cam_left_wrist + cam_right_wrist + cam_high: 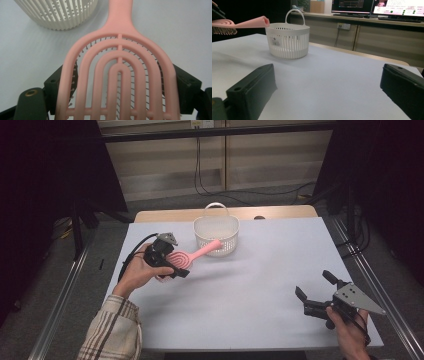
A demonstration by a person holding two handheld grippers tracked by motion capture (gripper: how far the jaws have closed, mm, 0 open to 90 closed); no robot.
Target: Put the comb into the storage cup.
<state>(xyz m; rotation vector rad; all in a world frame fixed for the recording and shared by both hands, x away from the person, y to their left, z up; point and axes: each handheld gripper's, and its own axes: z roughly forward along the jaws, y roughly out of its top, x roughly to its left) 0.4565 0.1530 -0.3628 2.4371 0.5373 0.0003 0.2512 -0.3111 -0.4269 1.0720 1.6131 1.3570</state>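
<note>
High view is showing the pale desk stretching widest of all, carrying a white slatted basket toward its far edge, where it is standing upright with its loop handle raised and its mouth open, seemingly waiting to receive something. Next in size, the pink hairbrush is hanging above the desk, just in front of and to the left of the basket, its handle tip reaching toward the basket's rim; the right gripper view is confirming this, with the handle end poking level beside the basket wall and the bristles facing down. The left hand-held gripper is clamping the brush by its oval head, and the left gripper view is showing the black jaws pressing on both outer edges of the head, a wide grip that is probably keeping the brush level and leaving the long handle free to lead into the basket. The right hand-held gripper is resting low near the desk's near right corner, well apart from the basket, its jaws standing apart with nothing between them, apparently keeping clear of the work while the other hand is carrying the brush
</note>
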